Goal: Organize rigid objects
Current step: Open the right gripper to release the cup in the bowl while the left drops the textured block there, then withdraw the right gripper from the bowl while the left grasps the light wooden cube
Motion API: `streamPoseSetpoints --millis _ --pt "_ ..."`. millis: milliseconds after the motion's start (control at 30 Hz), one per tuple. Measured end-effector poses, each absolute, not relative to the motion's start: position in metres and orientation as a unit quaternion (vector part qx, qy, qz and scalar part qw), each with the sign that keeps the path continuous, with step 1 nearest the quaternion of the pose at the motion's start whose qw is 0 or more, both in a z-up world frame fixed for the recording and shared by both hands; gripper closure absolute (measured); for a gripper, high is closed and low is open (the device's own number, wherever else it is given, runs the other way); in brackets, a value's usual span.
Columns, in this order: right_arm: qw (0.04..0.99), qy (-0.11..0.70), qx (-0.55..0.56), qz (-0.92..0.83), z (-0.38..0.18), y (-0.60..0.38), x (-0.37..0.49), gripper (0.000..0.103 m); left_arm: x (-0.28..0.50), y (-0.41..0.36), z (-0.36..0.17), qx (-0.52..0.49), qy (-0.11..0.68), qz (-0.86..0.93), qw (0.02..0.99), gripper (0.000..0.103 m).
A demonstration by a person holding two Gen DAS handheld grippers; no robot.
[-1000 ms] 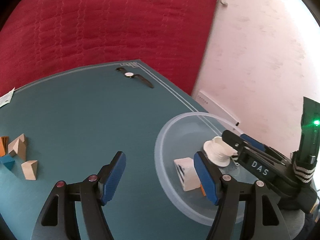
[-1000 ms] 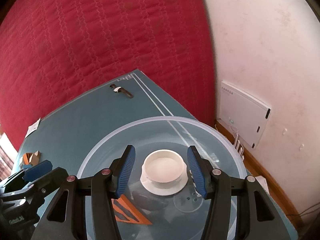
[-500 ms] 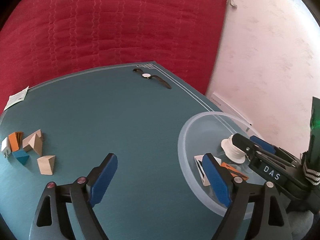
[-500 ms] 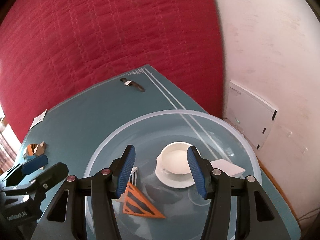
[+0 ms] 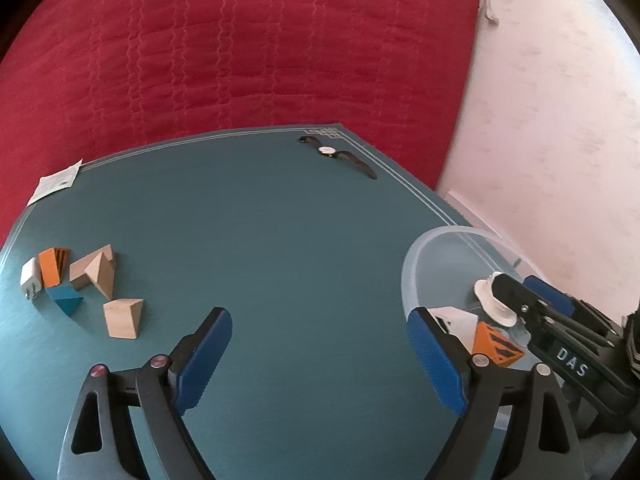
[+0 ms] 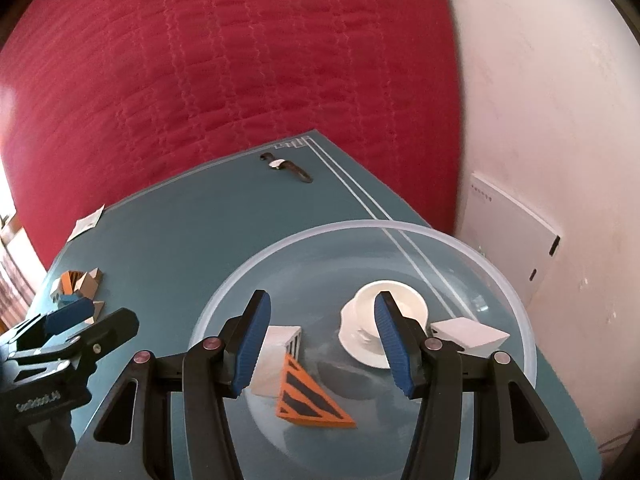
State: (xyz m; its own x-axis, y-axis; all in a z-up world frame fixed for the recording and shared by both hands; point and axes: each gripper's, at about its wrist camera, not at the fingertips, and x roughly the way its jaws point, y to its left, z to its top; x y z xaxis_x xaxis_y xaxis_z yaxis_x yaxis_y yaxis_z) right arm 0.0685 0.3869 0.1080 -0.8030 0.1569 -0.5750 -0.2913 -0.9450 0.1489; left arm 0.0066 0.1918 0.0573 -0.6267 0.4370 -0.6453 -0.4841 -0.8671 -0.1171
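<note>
Blocks sit in two groups on my teal table (image 5: 304, 240): a loose cluster of wooden and painted pieces (image 5: 80, 284) lies at the left edge, and a few others are already in the clear plastic bowl (image 6: 516, 308) on the right side. My left gripper (image 5: 316, 356) hangs over bare tabletop between the two groups; its jaws have just been opening and now stand wide apart with nothing between them. My right gripper (image 6: 320, 340) hovers above the bowl, its jaws partly apart and empty, not pressing on anything. Inside the bowl I see an orange wedge with dark stripes (image 6: 308, 400), a white block with dark stripes (image 6: 276, 352) touching it, a second white block (image 6: 468, 332) near the right wall, and a small white cup on a saucer (image 6: 368, 320) between them. Far back near the table's corner lies a wristwatch (image 5: 338, 156), and a slip of paper (image 5: 56, 182) rests at the far left edge.
</note>
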Motion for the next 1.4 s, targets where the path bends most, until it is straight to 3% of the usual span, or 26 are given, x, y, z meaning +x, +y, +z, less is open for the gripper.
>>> streamPoseSetpoints --millis 233,1167,1400 --pt "0.112 0.085 -0.281 0.949 0.111 0.367 0.069 0.047 -0.005 0.178 0.053 -0.357 0.023 0.904 0.233 0.004" --pt "0.019 0.015 -0.268 0.963 0.115 0.277 0.067 0.047 -0.040 0.074 0.036 -0.368 -0.022 0.923 0.113 0.004" --pt "-0.005 0.011 -0.271 0.962 0.112 0.264 0.066 0.047 -0.056 0.070 0.026 -0.387 -0.014 0.915 0.110 0.020"
